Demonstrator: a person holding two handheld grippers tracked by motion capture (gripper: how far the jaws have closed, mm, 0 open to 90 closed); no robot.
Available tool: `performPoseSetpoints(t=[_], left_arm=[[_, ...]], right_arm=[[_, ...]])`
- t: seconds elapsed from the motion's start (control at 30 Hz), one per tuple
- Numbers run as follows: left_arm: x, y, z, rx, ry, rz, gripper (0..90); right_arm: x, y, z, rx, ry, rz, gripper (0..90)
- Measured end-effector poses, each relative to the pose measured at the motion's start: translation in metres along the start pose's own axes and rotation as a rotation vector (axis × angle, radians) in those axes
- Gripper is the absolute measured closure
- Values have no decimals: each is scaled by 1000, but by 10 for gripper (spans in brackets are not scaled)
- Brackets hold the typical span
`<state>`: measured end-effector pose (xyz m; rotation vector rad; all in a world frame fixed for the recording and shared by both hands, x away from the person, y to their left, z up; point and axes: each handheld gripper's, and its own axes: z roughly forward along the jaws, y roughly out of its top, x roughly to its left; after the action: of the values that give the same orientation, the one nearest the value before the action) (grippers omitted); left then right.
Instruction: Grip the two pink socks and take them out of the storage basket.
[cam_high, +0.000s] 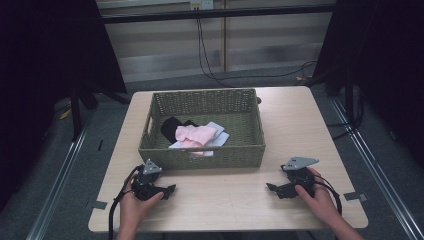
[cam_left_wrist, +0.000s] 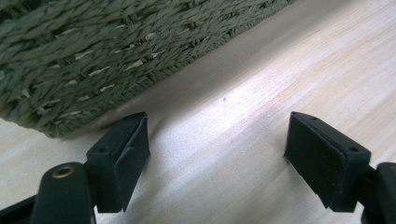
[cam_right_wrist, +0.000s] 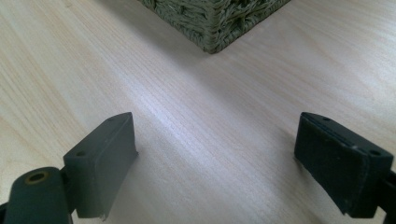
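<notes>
A green woven basket (cam_high: 250, 127) stands in the middle of the light wooden table (cam_high: 295, 115). Inside it lie pink cloth (cam_high: 194, 134), black cloth (cam_high: 172, 127) and white cloth (cam_high: 220, 136). My left gripper (cam_high: 171, 190) rests low on the table in front of the basket's left corner, pointing right, open with nothing between its jaws. In the left gripper view the basket wall (cam_left_wrist: 93, 51) is close ahead of my left gripper (cam_left_wrist: 217, 158). My right gripper (cam_high: 270, 188) lies near the front right, pointing left, open and empty. The right gripper view shows the basket corner (cam_right_wrist: 215, 18) beyond my right gripper (cam_right_wrist: 215, 163).
A dark metal frame and black curtains flank the table on both sides. Cables (cam_high: 210, 65) hang from a wall socket and trail over the grey floor behind the table. Bare tabletop lies between the two grippers.
</notes>
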<state>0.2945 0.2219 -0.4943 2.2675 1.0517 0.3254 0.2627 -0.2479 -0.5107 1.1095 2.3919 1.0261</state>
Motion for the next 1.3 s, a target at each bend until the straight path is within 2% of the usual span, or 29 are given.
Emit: performPoseSetpoints(t=[0.07, 0.13, 0.27, 0.3, 0.33, 0.4, 0.43, 0.47, 0.5, 0.53, 0.67, 0.77, 0.87, 0.97, 1.23, 1.3], left_arm=[[0, 1, -1, 13, -6, -4, 238], [-2, 4, -2, 27, -26, -28, 242], [-6, 13, -9, 25, -39, -15, 257], [-7, 16, -12, 22, -54, -18, 257], [-9, 24, -19, 37, -72, -1, 258], [-11, 30, -23, 55, -98, -1, 257], [-11, 30, -23, 55, -98, -1, 257], [-12, 36, -26, 82, -128, 4, 255], [-12, 36, -26, 82, -128, 4, 254], [-11, 43, -30, 108, -158, 10, 253], [-8, 56, -39, 112, -196, -5, 252], [-8, 62, -44, 115, -203, 9, 257], [-9, 75, -51, 104, -215, 10, 288], [-10, 83, -54, 121, -237, 23, 288], [-10, 98, -62, 144, -244, 29, 282], [-9, 103, -67, 138, -268, 20, 281]], right_arm=[[0, 0, 0, 0, 0, 0, 124], [0, 0, 0, 2, 0, 3, 124], [0, 0, 0, 2, -1, 2, 124], [0, 0, 0, 2, -1, 2, 124], [0, 0, 0, 2, -1, 3, 123], [0, 0, 0, 2, 0, 3, 124], [0, 0, 0, 2, 0, 3, 124], [0, 0, 0, 2, -1, 2, 123], [0, 0, 0, 2, -1, 2, 123], [0, 0, 0, 1, -1, 2, 123], [0, 0, 0, 1, -1, 2, 124], [0, 0, 0, 2, -1, 2, 124], [1, 0, 0, -1, 3, 1, 124], [1, 0, 0, -2, 4, 0, 124], [1, 0, 0, -2, 4, 0, 123], [1, 0, 0, -2, 4, 0, 124]])
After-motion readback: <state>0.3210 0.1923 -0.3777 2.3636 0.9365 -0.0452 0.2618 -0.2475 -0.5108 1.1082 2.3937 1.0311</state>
